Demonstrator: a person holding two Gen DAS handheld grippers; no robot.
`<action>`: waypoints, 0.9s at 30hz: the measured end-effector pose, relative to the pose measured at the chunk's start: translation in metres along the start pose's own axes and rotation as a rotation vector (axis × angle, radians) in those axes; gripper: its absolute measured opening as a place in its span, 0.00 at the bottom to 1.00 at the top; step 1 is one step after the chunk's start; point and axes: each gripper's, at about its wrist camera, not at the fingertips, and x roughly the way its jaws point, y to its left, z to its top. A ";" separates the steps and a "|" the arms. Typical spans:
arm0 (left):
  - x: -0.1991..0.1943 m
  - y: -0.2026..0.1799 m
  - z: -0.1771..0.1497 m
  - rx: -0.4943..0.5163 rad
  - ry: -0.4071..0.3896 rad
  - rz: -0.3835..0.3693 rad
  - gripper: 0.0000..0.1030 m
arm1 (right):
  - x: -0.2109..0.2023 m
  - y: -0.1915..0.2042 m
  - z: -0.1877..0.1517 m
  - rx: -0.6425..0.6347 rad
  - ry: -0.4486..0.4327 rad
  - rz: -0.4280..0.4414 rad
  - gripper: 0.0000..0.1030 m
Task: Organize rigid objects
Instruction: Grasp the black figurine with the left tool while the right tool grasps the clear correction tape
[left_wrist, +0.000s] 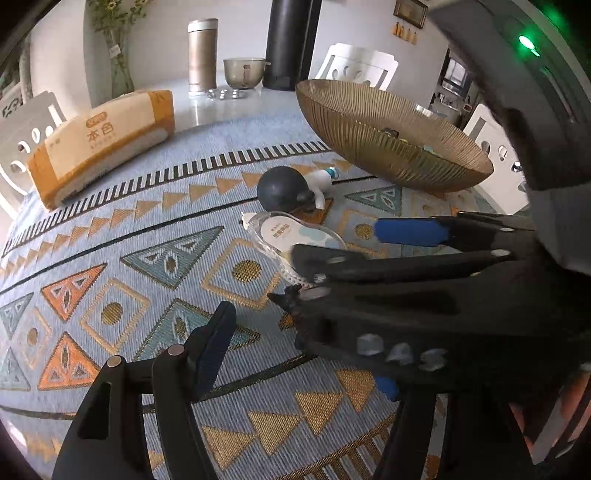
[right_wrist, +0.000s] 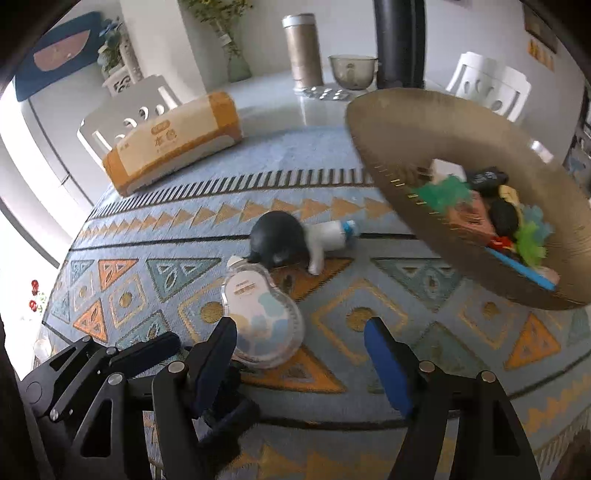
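1. While most small items already sit in the gold bowl (right_wrist: 399, 155), three remain on the patterned cloth (right_wrist: 369, 387): a clear tape dispenser (right_wrist: 258, 317), a dark rubber ball (right_wrist: 279, 240) and a small white tube (right_wrist: 332, 236).
2. Step in hand, as I read it: right gripper (right_wrist: 301, 350) lining up on the tape dispenser; fingers apart, nothing between the pads, dispenser just ahead and overlapping the left finger's tip.
3. Left gripper (left_wrist: 306, 354) sits beside it, fingers apart, empty; the right tool crosses in front of it in the left wrist view.
4. Next move likely needs the right gripper shifted slightly left so both pads straddle the dispenser's narrow width, then close.
5. Dispenser is flat, smooth plastic; I judge it may slip, so grip the sides low.
6. Room: ball touches the dispenser's far end, tube lies against the ball; approach from the near side is free.
7. Bowl rim is right of the items, raised; lift must clear it.
8. Tissue pack (right_wrist: 173, 144) is well apart, far left.
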 end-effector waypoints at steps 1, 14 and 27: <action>0.000 0.000 0.000 0.003 0.000 0.002 0.61 | 0.002 0.002 0.001 0.000 -0.003 0.007 0.68; -0.002 0.000 0.001 0.009 -0.015 -0.036 0.41 | -0.003 -0.003 -0.005 0.038 -0.025 0.045 0.56; -0.005 0.008 -0.002 -0.024 -0.023 -0.028 0.42 | 0.007 0.021 -0.008 -0.074 -0.045 -0.031 0.55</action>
